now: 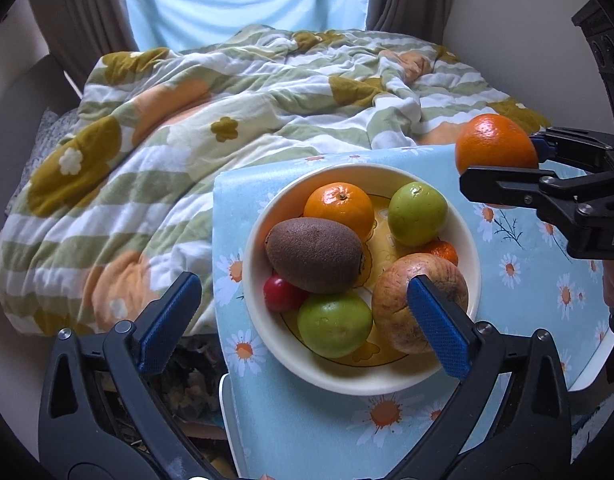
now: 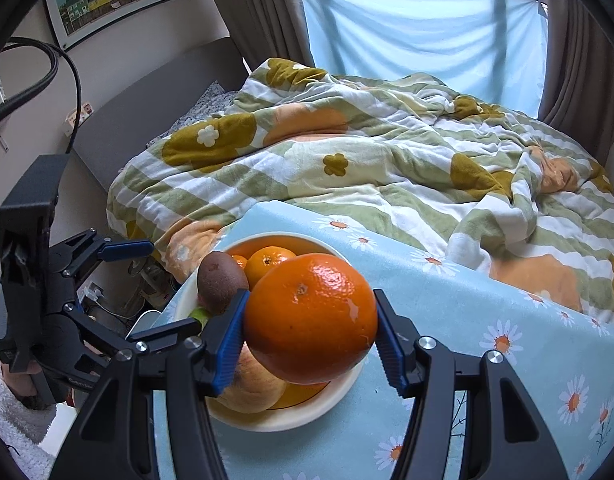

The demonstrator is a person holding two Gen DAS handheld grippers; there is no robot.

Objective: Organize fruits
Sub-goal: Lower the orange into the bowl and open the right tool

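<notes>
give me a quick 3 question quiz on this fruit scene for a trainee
1. True or false: the right gripper is shut on an orange.
2. How many green fruits lie in the bowl? A) one B) two C) three
3. Fill in: the left gripper is ____ and holds nothing.

Key
1. True; both blue pads press the orange's sides, above the bowl's near-right edge.
2. B; one green fruit at the far side, another at the near side, by the kiwi.
3. open; its fingers stand wide apart over the bowl.
</notes>
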